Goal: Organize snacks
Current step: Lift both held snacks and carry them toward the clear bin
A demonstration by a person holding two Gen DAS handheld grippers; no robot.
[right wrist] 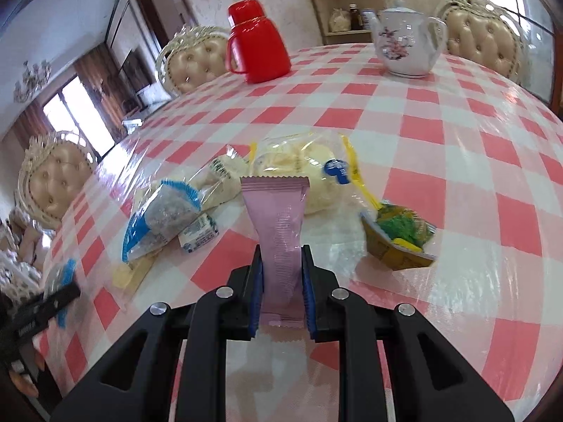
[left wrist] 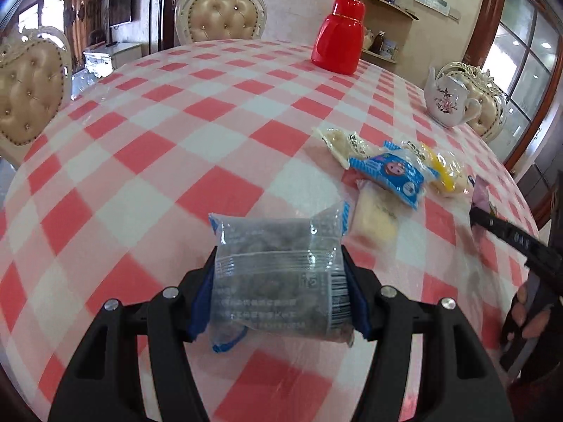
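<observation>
Left wrist view: the left gripper (left wrist: 279,274) is seen pinched across a clear packet of dark filling (left wrist: 278,270), whose long axis runs along the fingers toward 12 o'clock; the packet appears to be held above the checked tablecloth (left wrist: 147,147). The snack pile (left wrist: 390,172) lies at about 1 o'clock from these tongs, well apart.

In the right wrist view, the right gripper (right wrist: 281,281) is pressed onto the lower half of a pink wrapper (right wrist: 279,239), with its serrated top pointing to 12 o'clock and its long axis in line with the fingers. The pile is spread directly beyond it, from 10 to 2 o'clock, with a green and yellow packet (right wrist: 399,239) at 2 o'clock.

The right hand is judged the nearer to the pile, so a placing there would be shorter for the pink wrapper. A red flask (right wrist: 258,42) and a teapot (right wrist: 404,42) stand far off near 12 o'clock.
</observation>
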